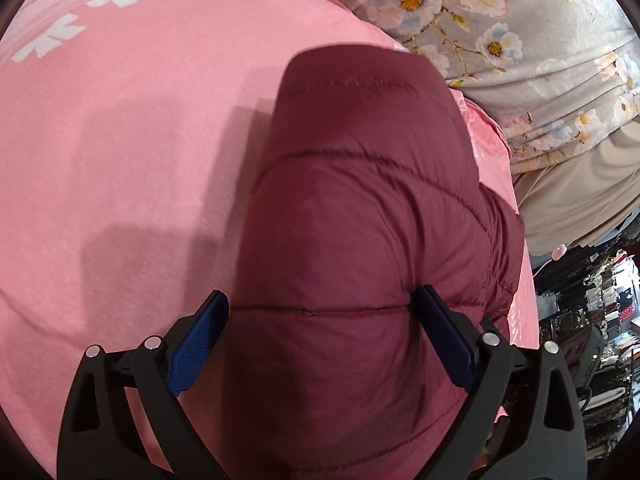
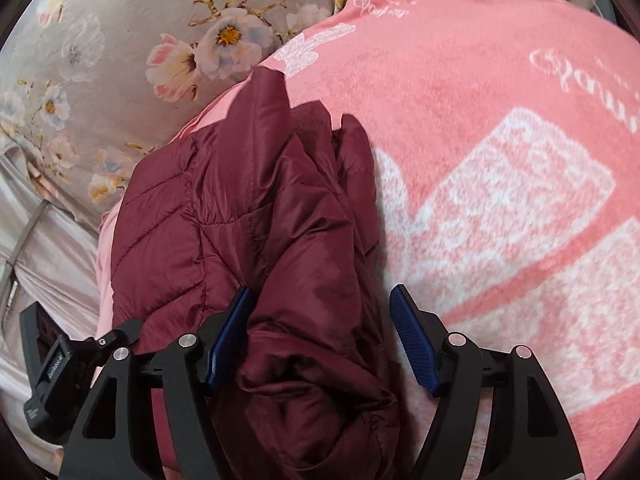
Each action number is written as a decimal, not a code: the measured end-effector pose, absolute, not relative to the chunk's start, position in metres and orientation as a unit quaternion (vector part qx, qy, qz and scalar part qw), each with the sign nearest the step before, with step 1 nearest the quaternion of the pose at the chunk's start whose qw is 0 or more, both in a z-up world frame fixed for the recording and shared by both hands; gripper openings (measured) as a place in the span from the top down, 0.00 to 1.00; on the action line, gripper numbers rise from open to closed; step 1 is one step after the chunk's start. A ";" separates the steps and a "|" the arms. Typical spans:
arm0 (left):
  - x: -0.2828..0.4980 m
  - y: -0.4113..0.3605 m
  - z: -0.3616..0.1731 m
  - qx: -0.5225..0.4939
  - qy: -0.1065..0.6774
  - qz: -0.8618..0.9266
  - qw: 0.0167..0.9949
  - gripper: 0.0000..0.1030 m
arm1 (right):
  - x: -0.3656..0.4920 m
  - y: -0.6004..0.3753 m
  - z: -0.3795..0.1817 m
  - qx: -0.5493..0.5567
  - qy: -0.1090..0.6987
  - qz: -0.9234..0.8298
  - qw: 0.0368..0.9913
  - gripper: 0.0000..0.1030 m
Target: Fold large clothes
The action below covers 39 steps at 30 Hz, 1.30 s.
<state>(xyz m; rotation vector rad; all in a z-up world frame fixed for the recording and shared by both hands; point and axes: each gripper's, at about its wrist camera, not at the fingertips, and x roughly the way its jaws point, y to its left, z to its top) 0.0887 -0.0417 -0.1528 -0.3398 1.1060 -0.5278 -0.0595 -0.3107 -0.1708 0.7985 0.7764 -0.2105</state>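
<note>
The left tool (image 1: 320,320) is standing with its blue pads wide apart, straddling a puffed panel of the maroon quilted jacket (image 1: 360,208); the right-hand pad is pressing into the padding at a stitch line while the other is sitting just off the fabric, so nothing is being gripped. The right tool (image 2: 320,320) is likewise spread, with a bunched ridge of the jacket (image 2: 248,208) bulging up between its pads; the left-hand pad is touching the fabric and the other is standing clear over the pink blanket (image 2: 500,160).

The jacket is lying on that blanket (image 1: 120,140), near its edge where the grey floral bedding (image 1: 520,40) begins, and it is already looking doubled lengthwise into a narrow bundle, though crumpled at the right tool's end.

Judging by this, the step in hand is taking hold of the bundle for the next fold, or pressing it flat. To do it well, each tool should be closing on all the stacked layers together, not just the slippery outer shell, which would be sliding off the filling. Gripping close to a quilting seam would be giving firmer purchase. Both ends should be moving together so the bundle is not twisting, and trapped air should be being pushed out toward the open end, since the padding will likely be springing back. The blanket's edge is close, so the fold should be travelling inward, away from it.
</note>
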 end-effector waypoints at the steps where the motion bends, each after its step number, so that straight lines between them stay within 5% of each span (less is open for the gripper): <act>1: 0.088 -0.043 -0.156 -0.161 0.520 -0.250 0.801 0.09 | -0.059 -0.310 -0.171 0.377 0.366 -0.099 0.845 0.32; 6: 0.084 -0.053 -0.159 -0.151 0.517 -0.250 0.804 0.06 | -0.054 -0.307 -0.171 0.379 0.365 -0.077 0.847 0.35; 10: 0.079 -0.057 -0.154 -0.134 0.509 -0.256 0.811 0.12 | -0.048 -0.307 -0.169 0.396 0.366 -0.051 0.841 0.55; 16: 0.067 -0.050 -0.128 -0.129 0.488 -0.287 0.814 0.49 | -0.054 -0.296 -0.131 0.365 0.348 -0.034 0.863 0.79; 21: 0.043 -0.052 -0.077 -0.102 0.437 -0.324 0.833 0.60 | -0.073 -0.281 -0.076 0.329 0.302 -0.035 0.894 0.81; 39: -0.084 -0.001 0.143 -0.163 0.160 -0.454 0.861 0.60 | -0.194 -0.221 0.193 0.113 -0.030 -0.016 0.993 0.81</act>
